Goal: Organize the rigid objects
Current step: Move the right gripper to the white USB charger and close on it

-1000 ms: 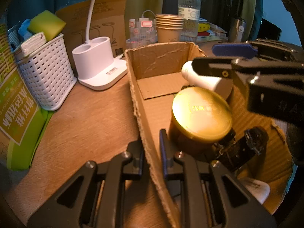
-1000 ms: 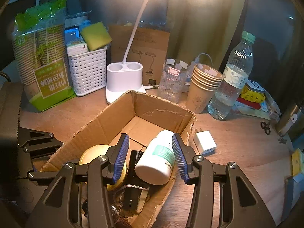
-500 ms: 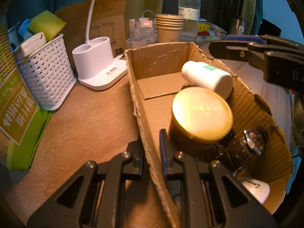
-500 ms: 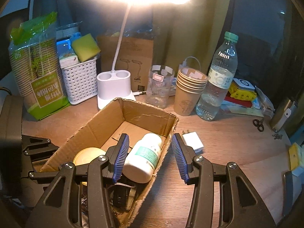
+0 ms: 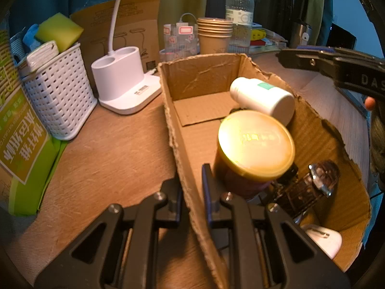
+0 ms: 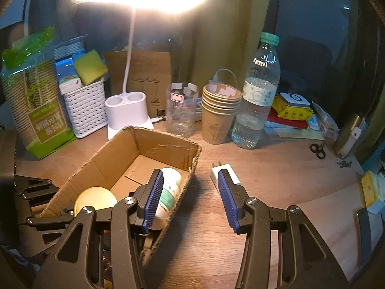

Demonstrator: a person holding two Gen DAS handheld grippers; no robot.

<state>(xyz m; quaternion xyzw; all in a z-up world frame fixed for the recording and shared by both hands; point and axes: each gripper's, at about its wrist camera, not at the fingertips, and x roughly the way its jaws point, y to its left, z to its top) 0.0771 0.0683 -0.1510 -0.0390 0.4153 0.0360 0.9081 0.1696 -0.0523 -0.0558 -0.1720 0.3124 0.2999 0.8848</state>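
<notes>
A brown wood-grain tabletop (image 6: 276, 173) carries all items. Standing directly on it:

- an open corrugated cardboard box (image 6: 168, 148), near the front left;
- a small white plug-in charger block (image 6: 225, 172), just beside the box's right wall;
- a white plastic lamp base with two round wells (image 6: 126, 109), behind the box;
- a white perforated plastic basket (image 6: 85, 110), left of the lamp base;
- a green pack of paper cups (image 6: 38, 110), at far left;
- a clear plastic jar (image 6: 181, 110), a stack of brown paper cups (image 6: 219, 118) and a clear water bottle with a green cap (image 6: 258, 101), in a row at the back;
- small black scissors (image 6: 317, 150), at the right.
</notes>
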